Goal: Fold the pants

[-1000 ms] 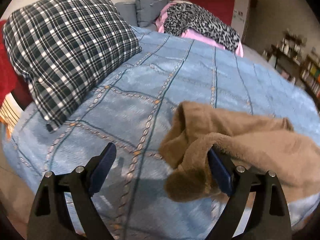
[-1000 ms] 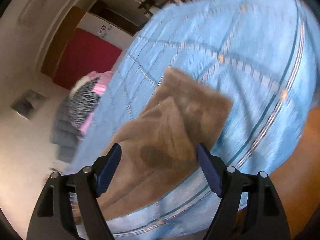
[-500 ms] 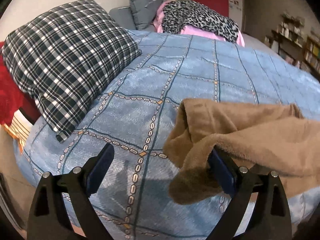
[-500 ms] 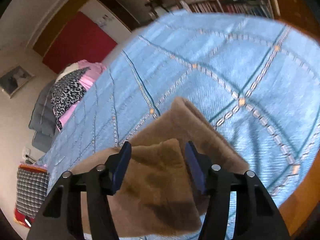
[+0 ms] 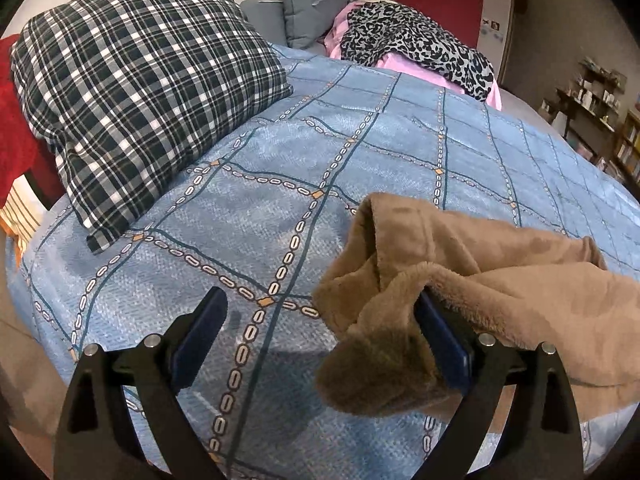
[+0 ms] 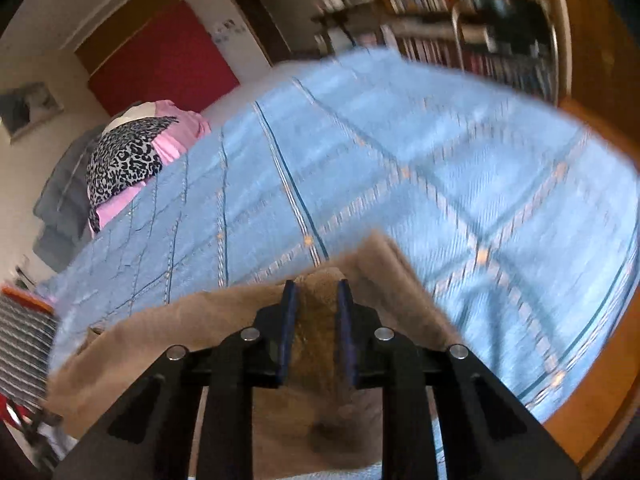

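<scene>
Closing since before, right gripper (image 6: 313,312) pinches pants (image 6: 224,320).

The left hand-held gripper (image 5: 320,316) is seen from its own wrist camera with its two black arms spread wide and its blue-padded fingers (image 5: 198,334) well apart. The right-side finger is pressed against the brown pants (image 5: 460,276), part of whose fuzzy fabric is draped over it; the other finger is bare. The right hand-held gripper (image 6: 314,300) is shown in its own view with its blue pads (image 6: 287,320) drawn close together, and a fold of the pants (image 6: 316,320) is clamped between them. Its black arms are angled inward toward the tips. This view is blurred.
</scene>
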### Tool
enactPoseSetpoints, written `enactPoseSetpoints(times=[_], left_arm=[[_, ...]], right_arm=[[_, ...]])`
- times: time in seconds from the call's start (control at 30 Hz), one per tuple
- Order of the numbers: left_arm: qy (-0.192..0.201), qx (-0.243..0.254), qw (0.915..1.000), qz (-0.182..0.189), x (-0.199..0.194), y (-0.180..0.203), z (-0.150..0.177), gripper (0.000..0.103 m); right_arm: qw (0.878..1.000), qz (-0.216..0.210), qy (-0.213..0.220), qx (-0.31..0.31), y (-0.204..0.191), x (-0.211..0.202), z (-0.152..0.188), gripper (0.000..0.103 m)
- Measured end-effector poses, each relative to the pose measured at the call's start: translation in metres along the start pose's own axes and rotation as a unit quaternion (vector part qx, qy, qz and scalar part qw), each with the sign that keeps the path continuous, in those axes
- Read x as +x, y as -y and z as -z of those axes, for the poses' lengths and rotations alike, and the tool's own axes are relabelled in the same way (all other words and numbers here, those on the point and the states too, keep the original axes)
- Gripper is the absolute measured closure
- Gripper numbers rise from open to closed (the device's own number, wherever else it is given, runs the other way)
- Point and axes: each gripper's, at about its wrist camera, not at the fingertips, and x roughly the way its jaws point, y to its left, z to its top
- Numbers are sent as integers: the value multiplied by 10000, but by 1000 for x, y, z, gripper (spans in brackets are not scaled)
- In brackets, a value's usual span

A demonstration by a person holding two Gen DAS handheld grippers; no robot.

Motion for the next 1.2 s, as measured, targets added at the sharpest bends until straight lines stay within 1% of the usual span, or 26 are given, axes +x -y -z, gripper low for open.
enactPoseSetpoints(times=[0.07, 0.1, 0.13, 0.17, 0.2, 0.33, 0.4, 0.47, 0.53, 0.57, 0.7, 0.73, 0.77, 0.83, 0.9, 0.93, 0.97, 1.1, 1.2], left_arm=[[11, -12, 10000, -15, 1, 1, 0, 8], [19, -5, 10000, -13, 1, 1, -1, 8], [41, -4, 10000, -18, 1, 2, 0, 8], [58, -13, 10000, -19, 2, 2, 0, 8], [66, -24, 10000, -18, 2, 2, -1, 8], [79, -84, 9999, 18, 3, -2, 1, 8], [81, -84, 9999, 17, 1, -3, 2, 8], [91, -96, 9999, 17, 1, -6, 3, 8], [91, -130, 9999, 35, 2, -6, 4, 8], [82, -147, 9999, 37, 3, -6, 4, 8], [63, -149, 9999, 57, 5, -4, 6, 8], [32, -113, 9999, 63, 5, -4, 6, 8], [8, -48, 10000, 58, 5, -4, 6, 5], [-34, 174, 9998, 11, 2, -5, 6, 3], [-101, 313, 9994, 92, -2, -9, 6, 3], [-126, 374, 9991, 131, -5, -11, 6, 3], [-151, 432, 9988, 191, -8, -13, 6, 3], [-227, 634, 9972, 324, -15, -18, 10, 3], [-252, 747, 9964, 310, -16, -17, 13, 3]], right_arm=[[9997, 71, 188, -143, -6, -12, -7, 83], [9988, 186, 339, -300, -12, -16, -12, 83], [9979, 280, 408, -407, -17, -18, -16, 93], [9957, 501, 498, -607, -23, -18, -19, 94], [9941, 635, 517, -718, -27, -16, -22, 94], [9948, 681, 257, -716, -19, 3, -24, 93], [9970, 620, 181, -428, -9, 4, -19, 88], [9990, 405, 174, -56, 3, -3, -10, 68], [9992, 315, 172, 178, 11, -12, 3, 61], [9991, 299, 154, 260, 14, -15, 9, 59], [9962, 99, -17, 869, 36, -30, 38, 59], [9946, 26, -56, 1037, 41, -32, 44, 58], [9923, -75, -100, 1234, 47, -33, 49, 56], [9893, -236, -189, 1425, 53, -30, 55, 53], [9870, -380, -245, 1542, 56, -24, 58, 48], [9857, -452, -269, 1598, 56, -21, 59, 40], [9841, -543, -288, 1665, 57, -16, 59, 37], [9778, -756, -432, 1905, 55, 5, 60, 36], [9802, -758, -373, 1790, 47, 13, 58, 36]])
